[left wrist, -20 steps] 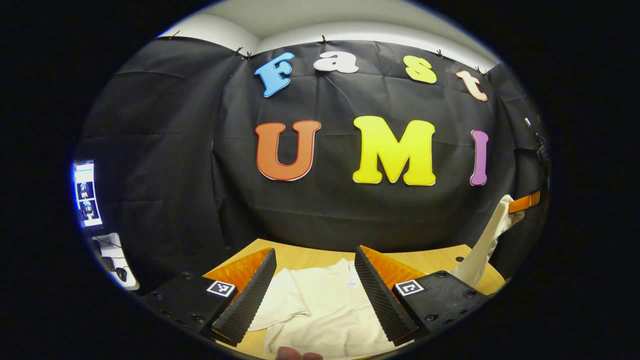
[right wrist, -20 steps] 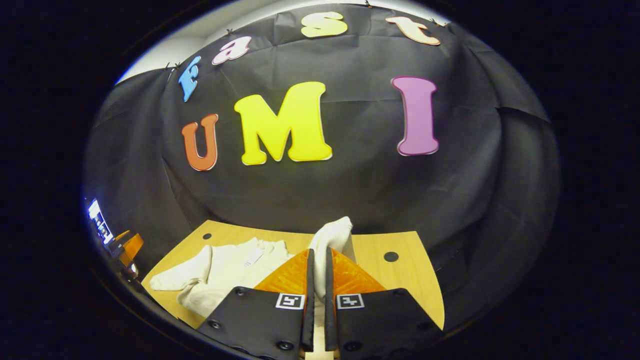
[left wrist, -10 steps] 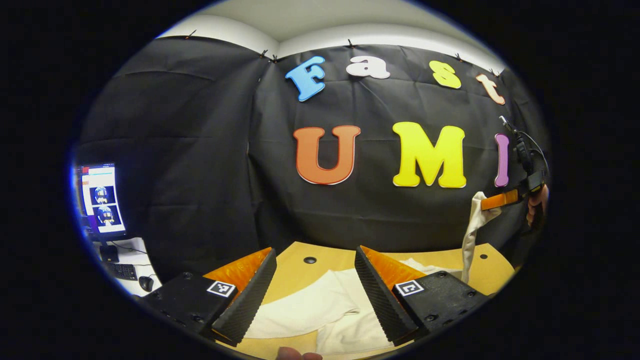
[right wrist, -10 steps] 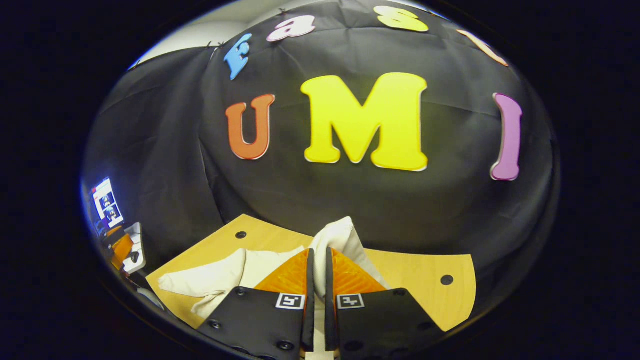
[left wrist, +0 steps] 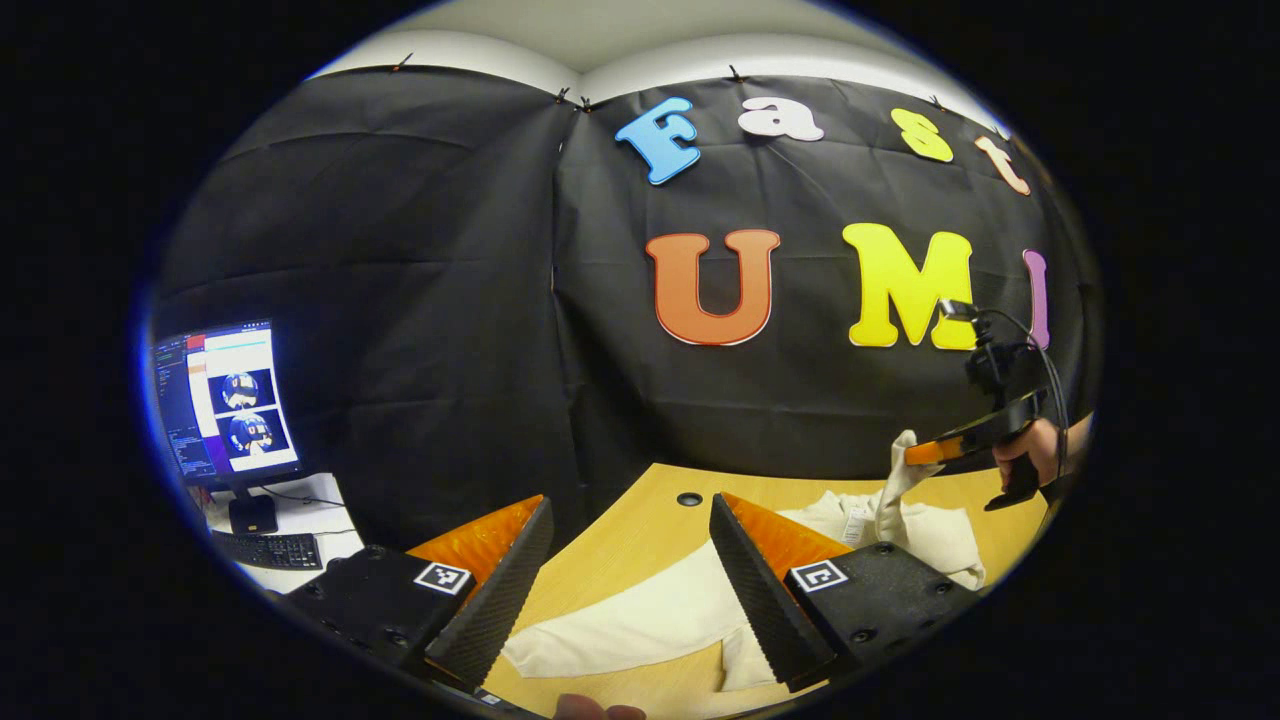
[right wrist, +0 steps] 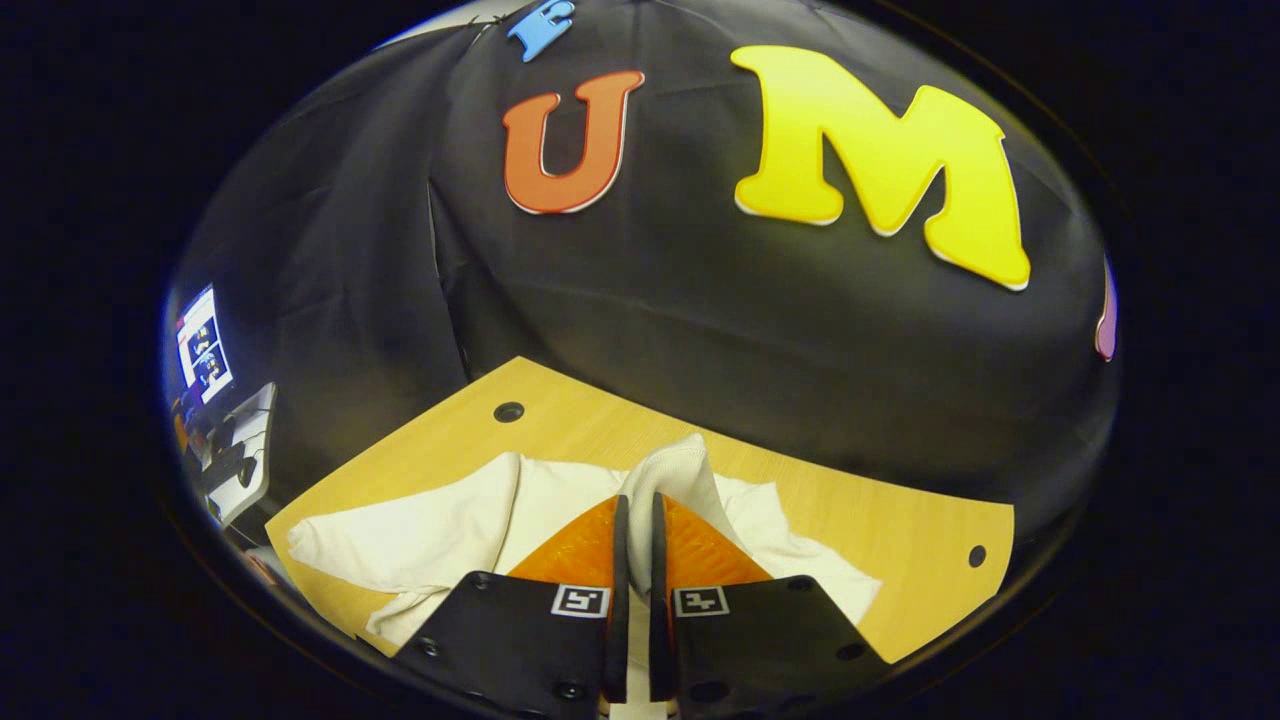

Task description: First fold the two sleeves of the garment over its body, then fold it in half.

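Right gripper (right wrist: pixel 632 510) is clamped on a bunched sleeve (right wrist: pixel 672 465) of the cream garment (right wrist: pixel 420 535), fingers pressed together with cloth poking out at 12 o'clock. Garment lies on the wooden table (right wrist: pixel 900 540), its other sleeve stretching toward 9 o'clock. Left gripper (left wrist: pixel 630 560) has its jaws wide apart, nothing between them, hovering above that sleeve (left wrist: pixel 640 620). A monitor (left wrist: pixel 225 400) sits at 9 o'clock in the left gripper view.
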Tool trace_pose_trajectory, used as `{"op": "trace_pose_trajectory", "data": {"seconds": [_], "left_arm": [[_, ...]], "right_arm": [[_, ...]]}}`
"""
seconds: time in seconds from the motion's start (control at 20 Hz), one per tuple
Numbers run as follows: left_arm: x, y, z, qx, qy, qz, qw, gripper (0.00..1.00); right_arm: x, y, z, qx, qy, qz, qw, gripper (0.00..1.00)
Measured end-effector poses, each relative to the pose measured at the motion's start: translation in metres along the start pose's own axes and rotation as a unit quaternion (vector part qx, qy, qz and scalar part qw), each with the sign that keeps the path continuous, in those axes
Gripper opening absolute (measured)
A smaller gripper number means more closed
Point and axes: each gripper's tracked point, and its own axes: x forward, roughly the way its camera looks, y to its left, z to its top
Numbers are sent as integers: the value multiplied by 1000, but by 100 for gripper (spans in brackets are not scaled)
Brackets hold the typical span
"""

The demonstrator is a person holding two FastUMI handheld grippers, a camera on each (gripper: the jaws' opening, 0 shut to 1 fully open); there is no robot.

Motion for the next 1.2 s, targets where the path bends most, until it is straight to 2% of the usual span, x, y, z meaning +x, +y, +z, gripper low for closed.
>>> {"op": "trace_pose_trajectory", "data": {"seconds": [0.2,0.4,0.55,0.7,0.85,0.9,0.95,1.05,1.1,1.2], "left_arm": [[4,12,-19,-3,19,-1,1000,100],[7,21,-33,4,34,-3,999,100],[10,29,-38,10,38,-3,999,100],[12,32,-43,8,40,-4,999,100],[13,34,-44,4,39,-8,999,100],[13,34,-44,4,38,-10,999,100],[13,34,-44,5,36,-11,999,100],[14,38,-46,11,33,-13,999,100],[13,37,-46,15,31,-16,999,100],[12,39,-48,23,28,-21,999,100]], "right_arm": [[63,34,-27,0,34,12,999,9],[106,64,-64,-7,77,18,997,9],[116,69,-77,-23,89,10,996,9],[114,72,-69,-9,76,9,997,14],[108,75,-61,-2,62,17,998,29],[105,78,-57,0,58,23,998,31],[98,80,-54,4,53,25,998,44],[83,80,-45,16,39,25,999,52],[74,82,-39,23,28,28,999,51],[50,83,-28,37,9,37,999,69]]}}
